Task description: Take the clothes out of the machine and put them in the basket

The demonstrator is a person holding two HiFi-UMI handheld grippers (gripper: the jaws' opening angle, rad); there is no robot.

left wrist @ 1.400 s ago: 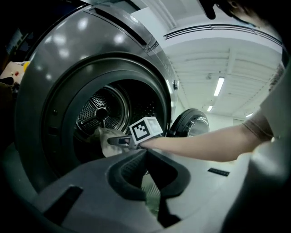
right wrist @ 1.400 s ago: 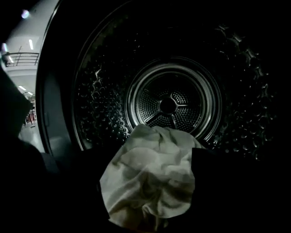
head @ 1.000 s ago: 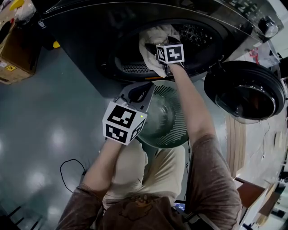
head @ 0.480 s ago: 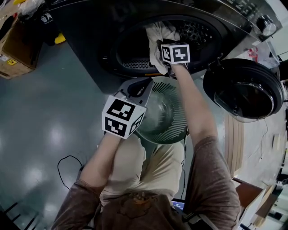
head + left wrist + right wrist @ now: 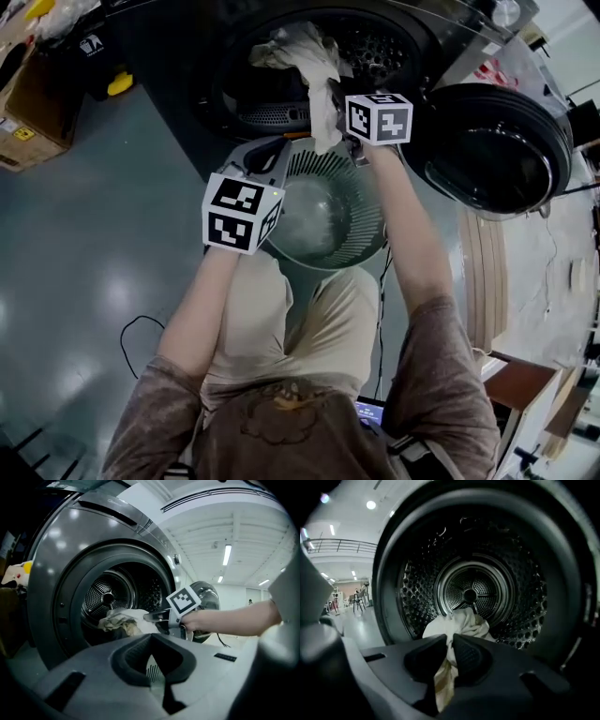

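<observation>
Standing open: one dark front-loading machine [image 5: 56, 569], its round door [image 5: 497, 145] swung out to the right in the head view, leaving the perforated steel drum [image 5: 469, 592] exposed.

- Cream cloth [image 5: 309, 61]: crumpled, one bunch lying in the drum mouth, with a twisted tail stretched out over the lip of the opening.
- Right gripper [image 5: 451, 644]: its jaws have just been closing and are now nearly together. They pinch the tail between the pads, and a fold hangs below them.
- Basket [image 5: 361, 206]: round slatted plastic, held between the person and the machine, just below the opening.
- Left gripper [image 5: 281, 150]: jaws narrow, clamped on the basket's rim at its left side, with slats showing between the pads.

The cloth's gripped end hangs above the basket's far rim.
</observation>
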